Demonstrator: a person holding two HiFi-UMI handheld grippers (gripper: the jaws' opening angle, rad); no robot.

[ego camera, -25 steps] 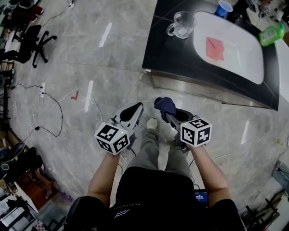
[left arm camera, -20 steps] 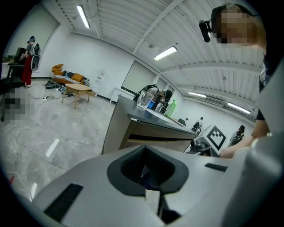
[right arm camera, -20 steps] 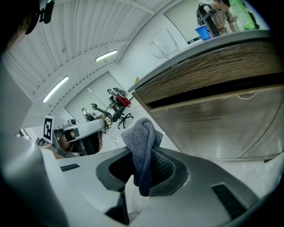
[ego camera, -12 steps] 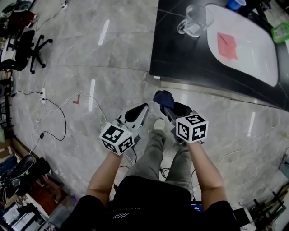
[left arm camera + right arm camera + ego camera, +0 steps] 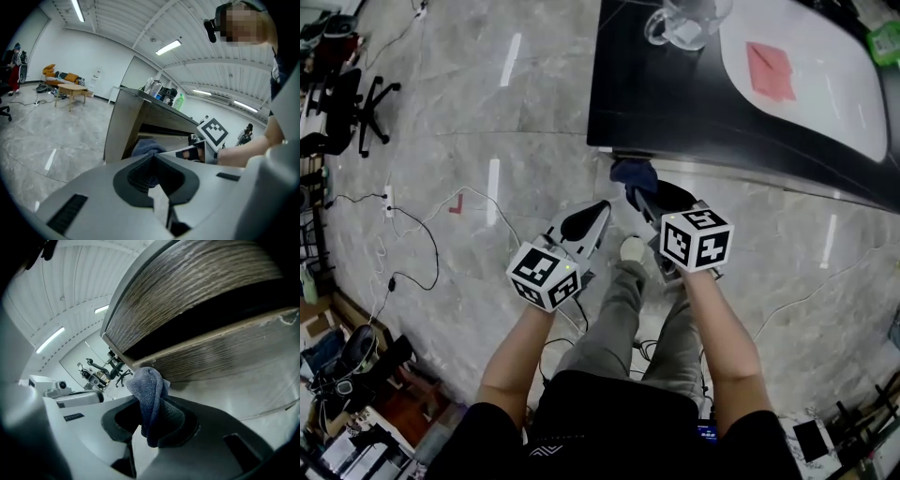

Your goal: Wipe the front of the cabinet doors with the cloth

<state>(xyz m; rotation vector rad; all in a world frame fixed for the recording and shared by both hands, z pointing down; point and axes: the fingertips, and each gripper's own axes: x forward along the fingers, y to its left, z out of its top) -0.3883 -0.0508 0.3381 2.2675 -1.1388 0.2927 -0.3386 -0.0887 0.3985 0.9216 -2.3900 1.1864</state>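
Observation:
The cabinet has a black top and a wood-grain front, which fills the right gripper view. My right gripper is shut on a dark blue cloth, and the bunched cloth sticks out past the jaws, close to the lower edge of the cabinet front. I cannot tell whether it touches. My left gripper hangs to the left and a little further back, shut with nothing in it. In the left gripper view the cloth shows against the cabinet's corner.
On the cabinet top stand a clear glass jug, a white mat with a red cloth, and a green bottle. Cables trail over the grey floor at left, near an office chair. The person's shoe is below the grippers.
The person has come closer to the cabinet. My right gripper has carried the cloth forward from open floor up to the cabinet's front edge. The left gripper followed alongside.

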